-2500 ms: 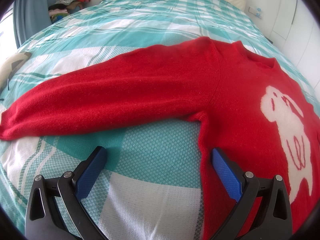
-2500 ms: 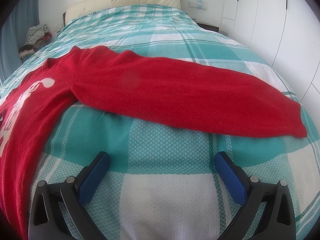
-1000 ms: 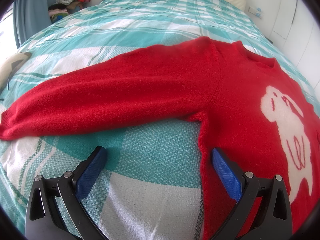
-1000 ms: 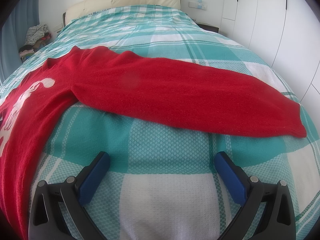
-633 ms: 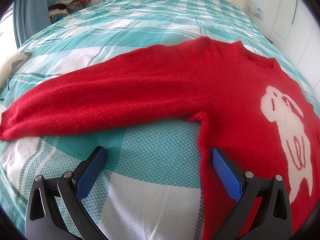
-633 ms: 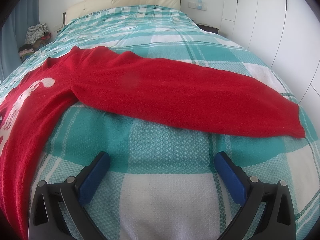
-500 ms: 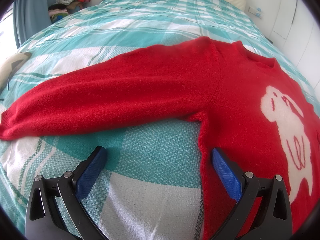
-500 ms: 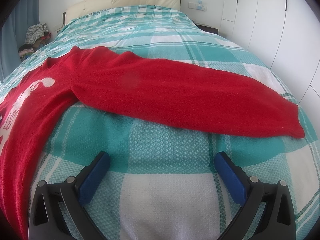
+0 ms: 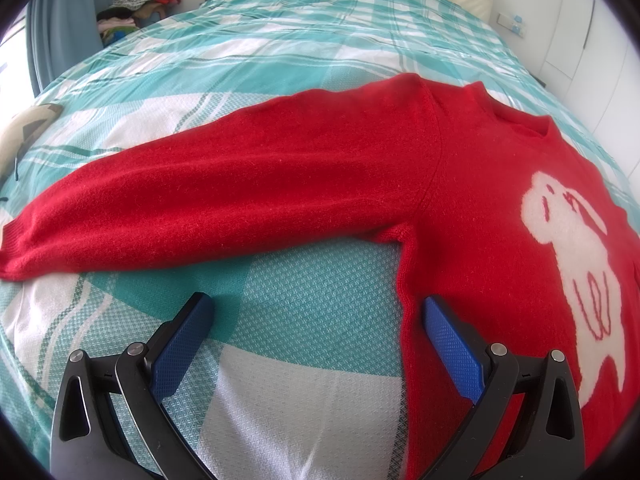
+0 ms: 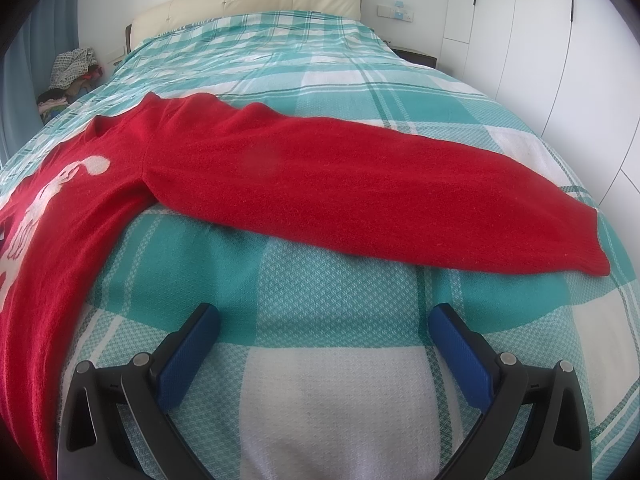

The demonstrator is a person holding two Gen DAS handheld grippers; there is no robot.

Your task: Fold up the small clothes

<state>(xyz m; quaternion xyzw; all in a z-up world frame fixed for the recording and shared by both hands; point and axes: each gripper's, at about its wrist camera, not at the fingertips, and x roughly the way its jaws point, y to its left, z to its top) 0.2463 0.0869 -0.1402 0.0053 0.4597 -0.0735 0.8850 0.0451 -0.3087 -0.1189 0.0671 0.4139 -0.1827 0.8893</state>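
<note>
A red sweater (image 9: 472, 184) with a white animal figure (image 9: 568, 248) lies flat, front up, on the bed. In the left wrist view one sleeve (image 9: 208, 208) stretches out to the left. My left gripper (image 9: 318, 314) is open and empty, just below the armpit; its right finger (image 9: 452, 344) is over the sweater's side edge. In the right wrist view the other sleeve (image 10: 380, 196) stretches right, its cuff (image 10: 596, 256) near the bed's edge. My right gripper (image 10: 324, 324) is open and empty over the bedspread below that sleeve.
The bed is covered by a teal and white checked bedspread (image 10: 328, 92). A cream headboard (image 10: 248, 0) is at the far end. A pile of clothes (image 9: 136, 0) sits beyond the bed's far left corner. White wardrobe doors (image 10: 560, 60) stand to the right.
The left gripper has not moved. The right gripper's view has shifted very slightly, so the sleeve cuff sits a little further left. Both stay open.
</note>
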